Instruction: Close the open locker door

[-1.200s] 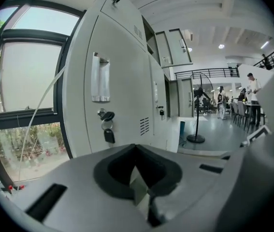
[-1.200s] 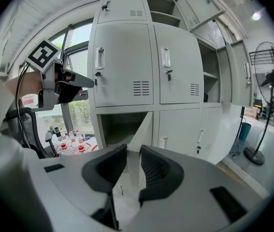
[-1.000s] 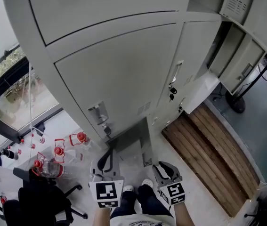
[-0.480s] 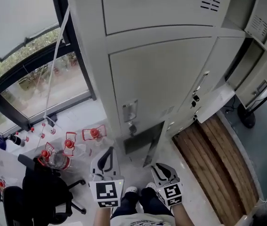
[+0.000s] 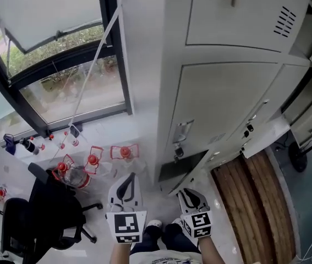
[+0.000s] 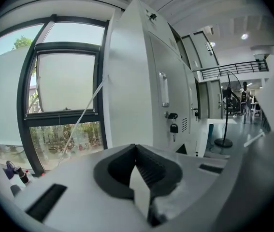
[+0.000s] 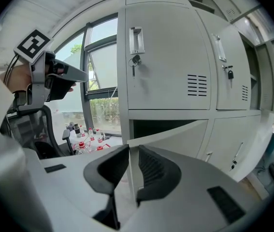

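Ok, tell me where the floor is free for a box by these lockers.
Free: the pale floor strip between window and bottles, and the floor just left of the planks. Crowded: bottles and chair at left; the open door blocks the lockers in front.

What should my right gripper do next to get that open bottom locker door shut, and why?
Probably ease the right gripper forward against the face of the open door that is turned toward it, near the free edge. The door stands swung out from its dark compartment. Its edge lines up just beyond this gripper, whose jaws are closing with nothing between them.
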{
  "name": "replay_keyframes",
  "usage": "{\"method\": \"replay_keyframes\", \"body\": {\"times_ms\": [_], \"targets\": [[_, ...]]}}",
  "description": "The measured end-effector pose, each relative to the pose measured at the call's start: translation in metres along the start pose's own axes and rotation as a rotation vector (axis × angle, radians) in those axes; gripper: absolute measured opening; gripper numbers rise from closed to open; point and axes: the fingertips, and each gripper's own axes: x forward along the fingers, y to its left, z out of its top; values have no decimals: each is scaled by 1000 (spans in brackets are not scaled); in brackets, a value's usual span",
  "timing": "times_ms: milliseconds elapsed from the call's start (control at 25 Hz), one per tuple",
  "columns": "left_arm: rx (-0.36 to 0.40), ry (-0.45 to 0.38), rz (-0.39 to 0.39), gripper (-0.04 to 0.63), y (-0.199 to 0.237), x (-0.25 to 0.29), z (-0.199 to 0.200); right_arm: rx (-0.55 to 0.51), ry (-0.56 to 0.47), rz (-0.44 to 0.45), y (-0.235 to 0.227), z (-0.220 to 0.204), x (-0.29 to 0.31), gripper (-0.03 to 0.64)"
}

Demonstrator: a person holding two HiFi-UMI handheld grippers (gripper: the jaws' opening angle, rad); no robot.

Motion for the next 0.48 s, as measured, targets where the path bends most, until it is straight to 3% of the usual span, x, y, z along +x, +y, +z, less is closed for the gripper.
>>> {"method": "replay_keyframes", "body": {"times_ms": [480], "targets": [[-46, 11, 138, 2, 45, -29, -12, -28, -20, 51, 12, 24, 44, 74]]}}
